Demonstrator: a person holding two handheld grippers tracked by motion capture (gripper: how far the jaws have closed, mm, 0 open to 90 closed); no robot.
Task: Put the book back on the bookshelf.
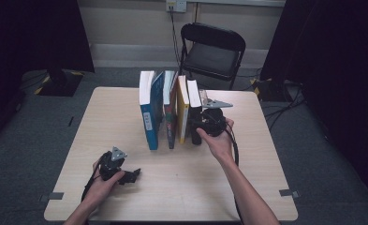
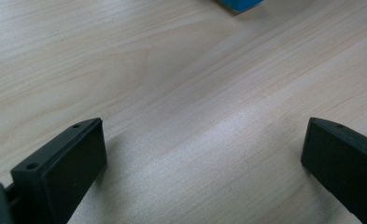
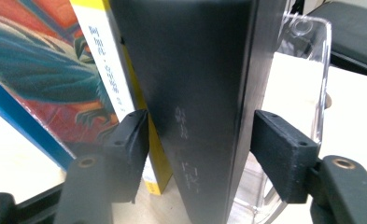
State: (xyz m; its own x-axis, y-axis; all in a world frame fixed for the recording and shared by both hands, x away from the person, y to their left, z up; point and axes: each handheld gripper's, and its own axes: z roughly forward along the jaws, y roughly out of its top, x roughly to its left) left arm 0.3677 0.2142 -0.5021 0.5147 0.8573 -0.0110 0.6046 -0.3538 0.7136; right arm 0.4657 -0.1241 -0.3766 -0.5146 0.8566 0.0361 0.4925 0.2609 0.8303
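Black pads (image 3: 130, 154) of the right gripper (image 3: 197, 149) are straddling the black book's (image 3: 190, 84) spine, seemingly touching its covers without yet squeezing; I'd call them open around it. It is standing upright at the right end of the row, between a yellow book (image 3: 113, 74) and a clear bookend (image 3: 312, 60). It is looking stiff, fairly heavy and smooth, so gripping low across the spine seems wisest. Nearer the person, the left gripper (image 1: 125, 176) is resting open on the table (image 1: 195, 187).

Left hand-held gripper (image 1: 134, 175) gapes wide; right hand-held gripper (image 1: 196, 127) stands part-open.
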